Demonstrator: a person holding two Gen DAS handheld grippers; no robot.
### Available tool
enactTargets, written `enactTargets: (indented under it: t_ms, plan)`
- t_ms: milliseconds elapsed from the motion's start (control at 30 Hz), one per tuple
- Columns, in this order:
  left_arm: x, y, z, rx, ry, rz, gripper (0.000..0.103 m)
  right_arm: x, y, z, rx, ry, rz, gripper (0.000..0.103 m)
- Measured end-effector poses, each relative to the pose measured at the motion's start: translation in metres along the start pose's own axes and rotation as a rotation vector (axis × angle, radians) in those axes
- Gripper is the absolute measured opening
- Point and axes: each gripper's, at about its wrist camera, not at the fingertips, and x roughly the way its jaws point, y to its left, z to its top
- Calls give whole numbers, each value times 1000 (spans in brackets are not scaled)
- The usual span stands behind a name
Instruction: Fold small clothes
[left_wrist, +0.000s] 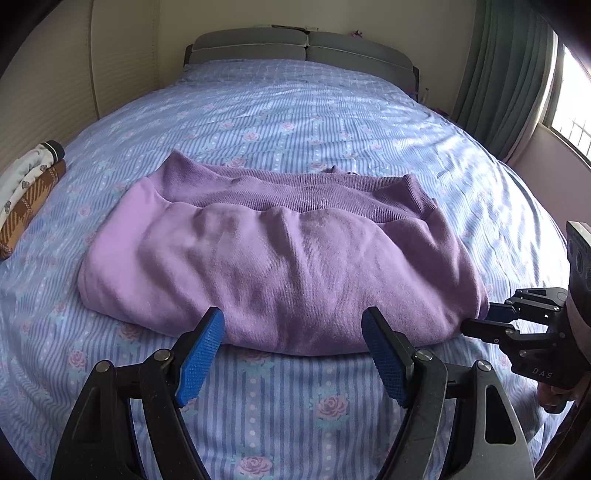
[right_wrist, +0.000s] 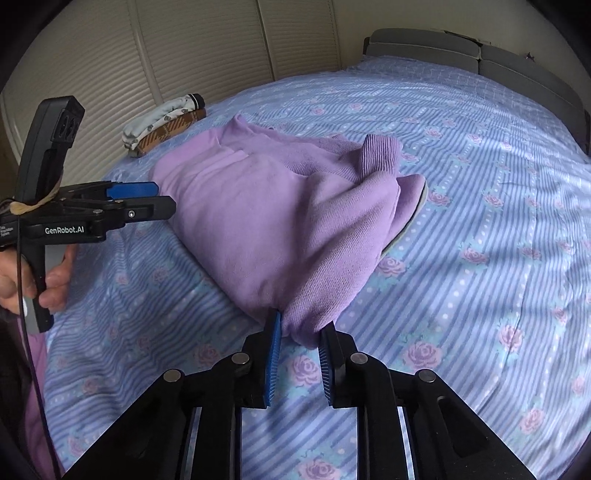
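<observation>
A purple sweatshirt (left_wrist: 280, 254) lies folded on the bed, its ribbed hem at the far side; it also shows in the right wrist view (right_wrist: 280, 206). My left gripper (left_wrist: 293, 325) is open and empty, its blue pads just short of the sweatshirt's near fold. In the right wrist view the left gripper (right_wrist: 162, 199) hovers by the sweatshirt's left edge. My right gripper (right_wrist: 301, 334) has its jaws closed on the sweatshirt's near corner, which bunches between the pads. It shows in the left wrist view (left_wrist: 480, 321) at the right corner.
The bed (left_wrist: 295, 110) has a blue striped, rose-patterned sheet. A small stack of folded clothes (left_wrist: 26, 195) sits at its left edge, also in the right wrist view (right_wrist: 162, 125). A grey headboard (left_wrist: 303, 48) stands behind, with louvred doors left and a curtain and window right.
</observation>
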Motion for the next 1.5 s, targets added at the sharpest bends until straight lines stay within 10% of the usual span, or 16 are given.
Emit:
enactTargets:
  t_ms: [400,500,800,1500]
  plan:
    - [-7,18,0,-36,1,-25,76,-27,8,-29,277,-91,-56,43]
    - [-12,24,-1,-40,-8,-26,76,-34,12,-34,453,-146,-113,59]
    - [-27,67,0,-76,-34,-14,78,-21,-5,-67,1070,-310,36,60]
    - [-15,130,-1,-158,-32,-68,79,28,3,-18,1167,-404,-187,63]
